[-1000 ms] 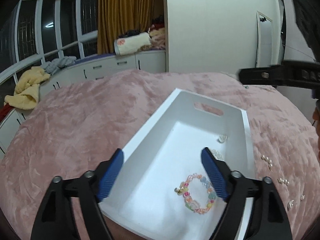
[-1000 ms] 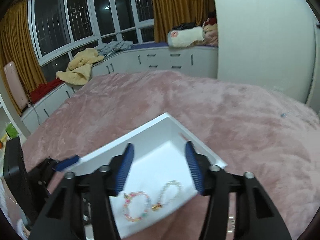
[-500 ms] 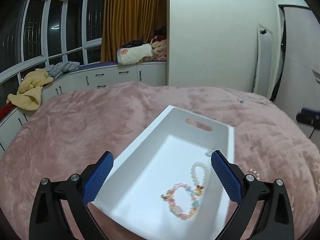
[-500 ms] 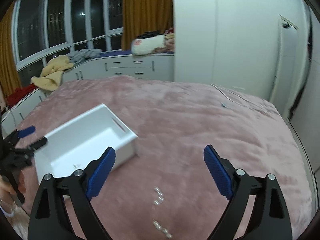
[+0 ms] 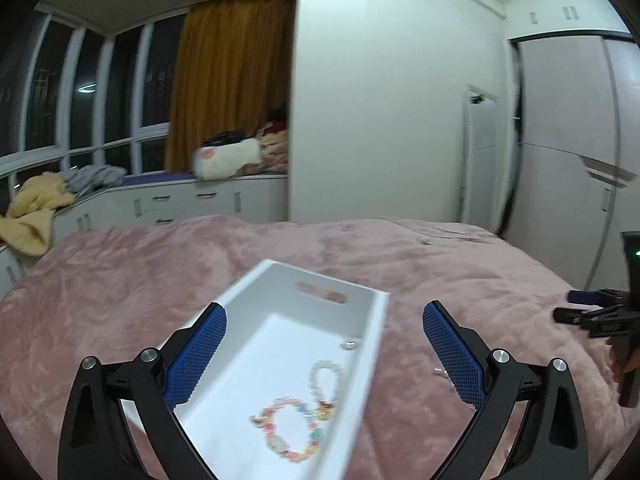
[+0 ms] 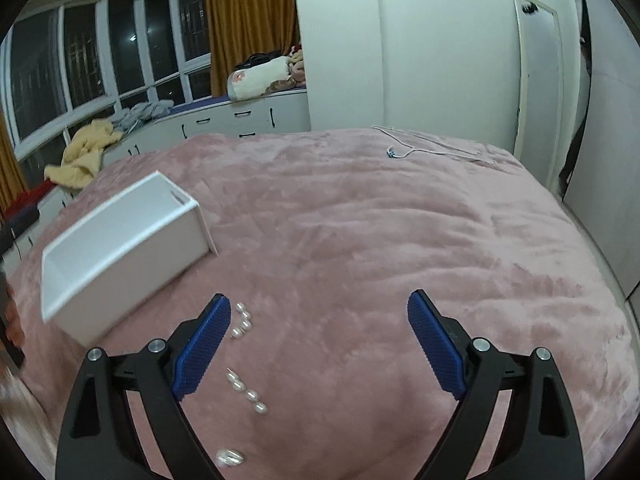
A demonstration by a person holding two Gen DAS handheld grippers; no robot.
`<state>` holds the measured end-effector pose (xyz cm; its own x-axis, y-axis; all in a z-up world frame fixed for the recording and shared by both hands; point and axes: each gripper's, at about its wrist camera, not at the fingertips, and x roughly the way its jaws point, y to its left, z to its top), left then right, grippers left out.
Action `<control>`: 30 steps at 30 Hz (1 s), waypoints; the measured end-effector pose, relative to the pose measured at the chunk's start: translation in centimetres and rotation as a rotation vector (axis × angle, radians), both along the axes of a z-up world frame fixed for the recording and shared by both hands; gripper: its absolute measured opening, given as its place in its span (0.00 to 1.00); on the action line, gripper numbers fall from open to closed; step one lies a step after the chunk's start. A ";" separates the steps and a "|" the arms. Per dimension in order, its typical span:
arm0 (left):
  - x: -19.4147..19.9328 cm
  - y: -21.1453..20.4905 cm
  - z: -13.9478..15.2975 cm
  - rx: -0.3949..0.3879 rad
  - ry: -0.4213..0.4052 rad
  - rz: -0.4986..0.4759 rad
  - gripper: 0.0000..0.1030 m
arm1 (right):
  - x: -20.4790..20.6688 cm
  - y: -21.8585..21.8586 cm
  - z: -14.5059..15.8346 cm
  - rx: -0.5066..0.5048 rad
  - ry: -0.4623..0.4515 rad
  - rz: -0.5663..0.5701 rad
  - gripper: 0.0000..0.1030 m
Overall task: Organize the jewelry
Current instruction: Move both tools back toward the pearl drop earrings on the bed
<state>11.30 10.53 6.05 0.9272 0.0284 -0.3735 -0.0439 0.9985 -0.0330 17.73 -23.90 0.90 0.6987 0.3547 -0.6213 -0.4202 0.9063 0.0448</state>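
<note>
A white tray (image 5: pixel 248 300) lies on the pink bed. In it lie a colourful bead bracelet (image 5: pixel 290 430), a pale bead bracelet (image 5: pixel 326 378) and a small clear piece (image 5: pixel 351 344). My left gripper (image 5: pixel 324 354) is open and empty above the tray's near end. My right gripper (image 6: pixel 318 346) is open and empty over the blanket, right of the tray (image 6: pixel 120 248). Two rows of loose pearls (image 6: pixel 242 322) (image 6: pixel 246 392) and a silvery piece (image 6: pixel 229 458) lie by its left finger. The right gripper also shows at the left wrist view's right edge (image 5: pixel 592 314).
The pink blanket (image 6: pixel 380 248) covers the whole bed. A thin necklace chain (image 6: pixel 424 146) lies at its far side. White cabinets (image 6: pixel 240 120) with piled clothes run under the windows behind. A white wardrobe wall (image 5: pixel 380 120) stands beyond the bed.
Both grippers have lifted and pulled back from the tray. The right gripper swung right from above the tray to the blanket beside it, over the loose pearls. Both stay open.
</note>
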 end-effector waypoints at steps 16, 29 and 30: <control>3.3 -10.0 -5.7 0.134 0.119 -0.270 0.97 | -1.2 4.0 -5.8 -0.076 -0.014 0.363 0.73; 9.1 -14.9 -14.0 0.187 0.323 -0.381 0.97 | -1.5 6.6 -10.4 -0.227 0.125 0.501 0.49; 9.4 -15.1 -14.4 0.191 0.331 -0.382 0.97 | -1.6 6.7 -10.7 -0.235 0.132 0.505 0.49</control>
